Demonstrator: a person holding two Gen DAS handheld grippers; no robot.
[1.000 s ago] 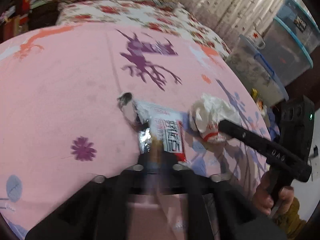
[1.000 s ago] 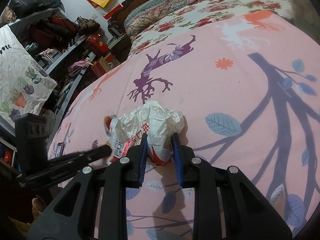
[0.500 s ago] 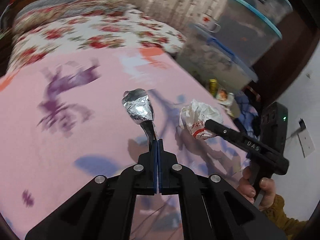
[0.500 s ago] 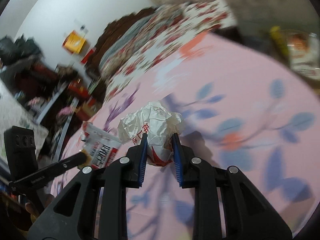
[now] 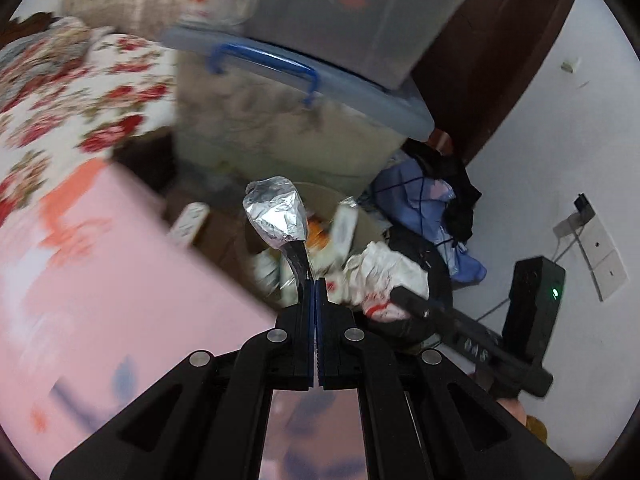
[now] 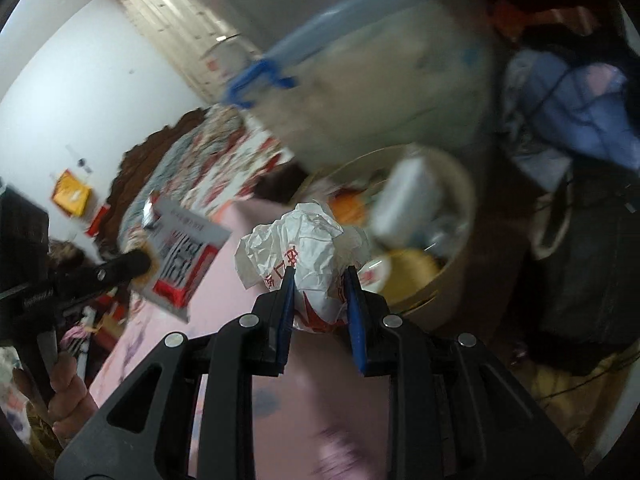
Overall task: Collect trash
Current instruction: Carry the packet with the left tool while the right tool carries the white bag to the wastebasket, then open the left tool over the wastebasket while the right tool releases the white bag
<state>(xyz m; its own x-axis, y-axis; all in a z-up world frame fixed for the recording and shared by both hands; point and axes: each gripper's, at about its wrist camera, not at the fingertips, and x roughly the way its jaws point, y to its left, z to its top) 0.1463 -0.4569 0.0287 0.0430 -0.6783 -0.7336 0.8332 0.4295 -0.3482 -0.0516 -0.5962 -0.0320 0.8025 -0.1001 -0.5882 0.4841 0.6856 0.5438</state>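
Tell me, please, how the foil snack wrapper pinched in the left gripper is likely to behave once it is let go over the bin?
The foil wrapper looks light and floppy: it hangs from one thin pinched edge in the left gripper. It would probably flutter rather than drop straight, so it could miss the bin. Its crinkled film likely springs open.

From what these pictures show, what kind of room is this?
Most likely a bedroom at home: a bed with a pink sheet and floral bedding, stacked plastic storage boxes, and a round trash bin beside it.

Dim indoor light, loads of motion blur

Both fisheye views bend hard at the dark round edges; the pink bedspread [image 5: 100, 288] and storage bins [image 6: 380, 92] smear, while the foil wrapper [image 5: 276, 212] glints sharp.
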